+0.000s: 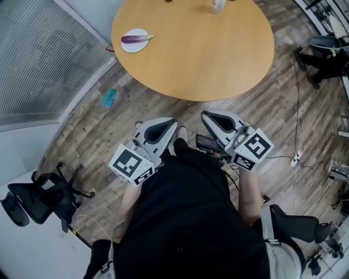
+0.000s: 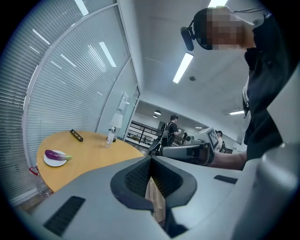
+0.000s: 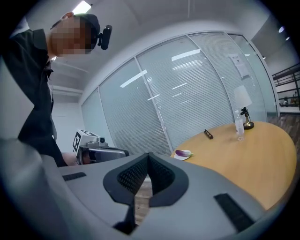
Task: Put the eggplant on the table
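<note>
A purple eggplant [image 1: 134, 38] lies on a small white plate [image 1: 132, 47] near the left rim of a round wooden table [image 1: 207, 54]. My left gripper [image 1: 170, 122] and right gripper [image 1: 206, 115] hang side by side close to the person's body, over the wooden floor and short of the table's near edge. Both are shut with nothing between the jaws. The left gripper view shows its closed jaws [image 2: 151, 159] with the eggplant [image 2: 55, 154] far off to the left. From the right gripper [image 3: 149, 154], the eggplant [image 3: 183, 152] is small and distant, just right of the tips.
A clear bottle [image 1: 218, 5] and a small black object [image 2: 77, 135] sit on the table's far side. Office chairs stand at the lower left [image 1: 38, 199] and upper right [image 1: 322, 49]. A blue scrap [image 1: 108, 98] lies on the floor beside a glass wall with blinds. People [image 2: 171, 129] stand in the background.
</note>
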Tool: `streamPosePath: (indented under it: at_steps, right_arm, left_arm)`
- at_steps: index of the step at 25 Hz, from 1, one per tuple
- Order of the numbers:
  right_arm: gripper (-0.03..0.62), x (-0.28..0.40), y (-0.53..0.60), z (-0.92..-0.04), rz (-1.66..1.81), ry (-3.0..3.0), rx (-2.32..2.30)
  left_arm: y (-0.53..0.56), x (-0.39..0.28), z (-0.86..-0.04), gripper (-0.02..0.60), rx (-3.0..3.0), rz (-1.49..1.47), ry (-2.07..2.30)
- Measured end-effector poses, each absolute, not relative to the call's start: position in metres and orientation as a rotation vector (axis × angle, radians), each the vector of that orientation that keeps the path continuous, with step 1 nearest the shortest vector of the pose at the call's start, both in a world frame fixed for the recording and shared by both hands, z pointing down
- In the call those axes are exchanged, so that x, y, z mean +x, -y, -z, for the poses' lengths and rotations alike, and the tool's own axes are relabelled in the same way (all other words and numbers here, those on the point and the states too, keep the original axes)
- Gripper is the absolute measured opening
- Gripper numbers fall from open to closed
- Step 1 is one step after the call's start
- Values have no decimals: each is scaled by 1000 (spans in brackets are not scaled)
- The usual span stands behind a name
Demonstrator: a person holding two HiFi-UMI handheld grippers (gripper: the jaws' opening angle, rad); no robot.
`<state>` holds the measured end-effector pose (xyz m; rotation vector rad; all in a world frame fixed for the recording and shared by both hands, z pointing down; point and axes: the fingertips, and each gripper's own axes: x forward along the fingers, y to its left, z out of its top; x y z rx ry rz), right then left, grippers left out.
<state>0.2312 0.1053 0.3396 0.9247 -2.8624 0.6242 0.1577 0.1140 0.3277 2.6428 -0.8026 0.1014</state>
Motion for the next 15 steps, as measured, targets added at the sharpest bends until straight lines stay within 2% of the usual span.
streamPosePath:
  at_steps: [15]
  right_arm:
    - [17, 236, -77, -319, -596, 2845, 967]
  left_arm:
    - [-81, 151, -290, 11, 2700, -110, 828]
